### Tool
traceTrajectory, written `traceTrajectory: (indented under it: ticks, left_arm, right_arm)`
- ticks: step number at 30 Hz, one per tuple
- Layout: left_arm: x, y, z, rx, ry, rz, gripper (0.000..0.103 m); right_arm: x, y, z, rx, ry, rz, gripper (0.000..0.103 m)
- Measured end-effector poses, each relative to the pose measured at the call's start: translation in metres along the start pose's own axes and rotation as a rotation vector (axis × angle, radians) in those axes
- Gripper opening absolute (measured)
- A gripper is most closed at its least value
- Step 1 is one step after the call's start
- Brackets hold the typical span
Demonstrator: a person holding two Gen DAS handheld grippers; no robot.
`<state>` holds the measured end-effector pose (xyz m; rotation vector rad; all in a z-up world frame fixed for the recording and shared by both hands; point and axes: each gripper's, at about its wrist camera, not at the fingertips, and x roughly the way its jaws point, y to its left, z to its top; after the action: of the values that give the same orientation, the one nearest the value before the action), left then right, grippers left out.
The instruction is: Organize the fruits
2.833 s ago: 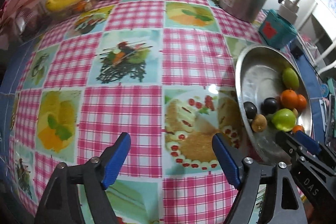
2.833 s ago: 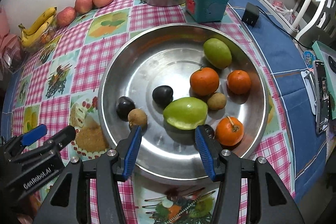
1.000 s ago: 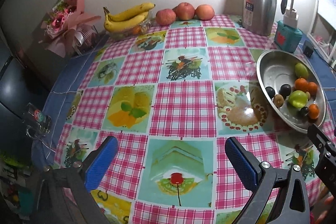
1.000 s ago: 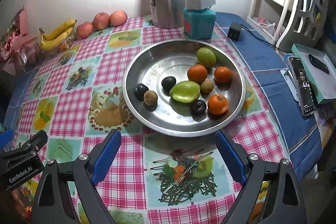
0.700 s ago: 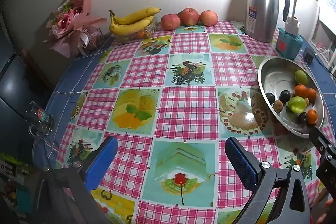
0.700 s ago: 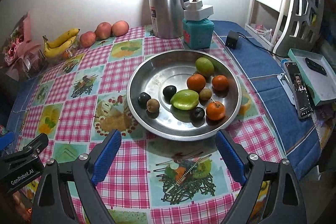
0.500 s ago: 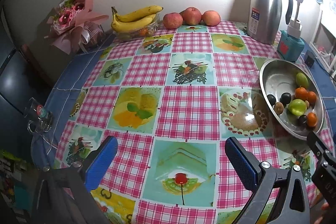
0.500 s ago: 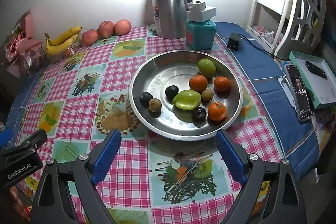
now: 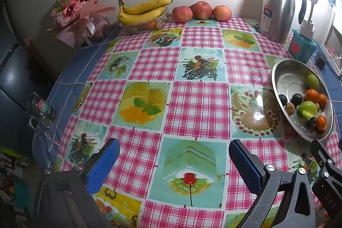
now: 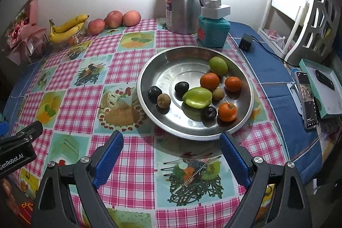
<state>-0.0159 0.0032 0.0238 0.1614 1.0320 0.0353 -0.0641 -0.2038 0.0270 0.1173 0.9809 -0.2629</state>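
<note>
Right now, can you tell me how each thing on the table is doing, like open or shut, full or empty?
Left hand-held gripper: open, holding nothing.
Right hand-held gripper: open, holding nothing.
Metal tray: resting on the table, holding small fruits.
Steel flask: upright, lid shut.
Bananas: lying on a clear bowl.
Apples: three in a row by the wall.
Phone: screen lit.

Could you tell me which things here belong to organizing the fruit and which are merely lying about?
For the job: metal dish, its oranges, green fruits, dark plums, kiwis; bananas; apples.

Lying about: thermos, bouquet, glass mug, phone.
</note>
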Motion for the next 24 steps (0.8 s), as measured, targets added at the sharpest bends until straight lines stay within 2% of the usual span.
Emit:
traceTrajectory:
  ticks: [24]
  left_arm:
    - [0.0015,-0.0011,-0.0015,0.020,0.009,-0.005,0.103]
  right_arm:
    - [0.0001,-0.0012,-0.0007,0.011,0.006,0.005,0.091]
